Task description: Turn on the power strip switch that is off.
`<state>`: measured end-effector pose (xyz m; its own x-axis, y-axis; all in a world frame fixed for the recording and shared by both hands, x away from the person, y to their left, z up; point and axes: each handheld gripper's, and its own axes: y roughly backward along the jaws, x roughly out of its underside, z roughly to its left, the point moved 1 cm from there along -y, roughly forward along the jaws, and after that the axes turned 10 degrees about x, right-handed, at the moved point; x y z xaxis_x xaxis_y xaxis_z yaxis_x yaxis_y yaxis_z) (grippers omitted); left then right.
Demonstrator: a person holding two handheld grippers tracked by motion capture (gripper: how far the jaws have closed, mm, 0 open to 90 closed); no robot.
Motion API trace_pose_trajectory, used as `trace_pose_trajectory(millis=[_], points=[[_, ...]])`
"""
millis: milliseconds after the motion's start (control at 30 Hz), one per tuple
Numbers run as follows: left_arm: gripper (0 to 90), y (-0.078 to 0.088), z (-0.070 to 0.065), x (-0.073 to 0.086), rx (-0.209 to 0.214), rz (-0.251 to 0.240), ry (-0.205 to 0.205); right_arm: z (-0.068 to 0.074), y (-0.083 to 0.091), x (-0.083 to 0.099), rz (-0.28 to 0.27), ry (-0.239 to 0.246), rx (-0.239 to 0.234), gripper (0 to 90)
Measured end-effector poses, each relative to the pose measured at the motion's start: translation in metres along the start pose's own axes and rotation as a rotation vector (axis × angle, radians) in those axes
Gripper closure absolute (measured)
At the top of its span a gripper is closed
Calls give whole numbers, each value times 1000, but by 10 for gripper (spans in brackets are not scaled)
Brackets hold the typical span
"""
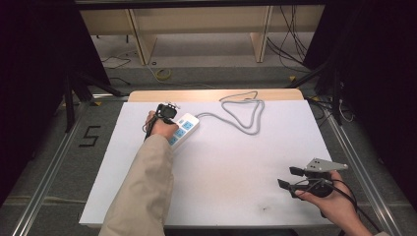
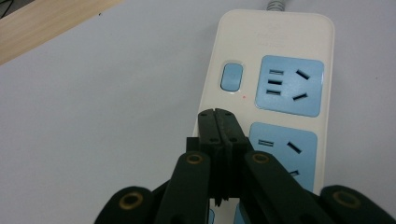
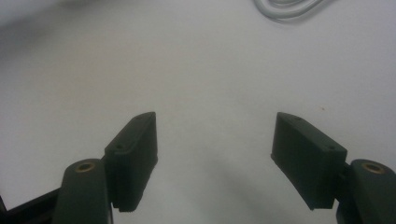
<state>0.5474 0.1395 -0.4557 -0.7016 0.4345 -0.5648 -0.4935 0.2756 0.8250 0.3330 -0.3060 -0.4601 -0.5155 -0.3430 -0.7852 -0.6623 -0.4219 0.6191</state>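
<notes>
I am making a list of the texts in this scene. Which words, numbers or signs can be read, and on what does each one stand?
"5": a black figure marked on the grey floor, left of the table.
Faint embossed lines at the top of the power strip, above its first socket: too faint to read.
No other writing can be read.

Glossy plastic power strip [image 2: 280,84]
</notes>
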Motion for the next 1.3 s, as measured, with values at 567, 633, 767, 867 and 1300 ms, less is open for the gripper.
trace_pose_trajectory(millis=[567,633,767,867,1300], points=[[900,0,0,-1,20,16,12,1,0,0,-3,2,0,316],[900,0,-1,-1,8,39,-2,1,0,0,-3,3,-1,316],[900,1,4,2,16,36,12,1,0,0,-1,2,-1,316],[900,2,4,4,19,25,11,0,0,0,-1,2,-1,316],[900,-2,-3,-3,37,-16,13,0,0,0,-1,-2,-3,316]])
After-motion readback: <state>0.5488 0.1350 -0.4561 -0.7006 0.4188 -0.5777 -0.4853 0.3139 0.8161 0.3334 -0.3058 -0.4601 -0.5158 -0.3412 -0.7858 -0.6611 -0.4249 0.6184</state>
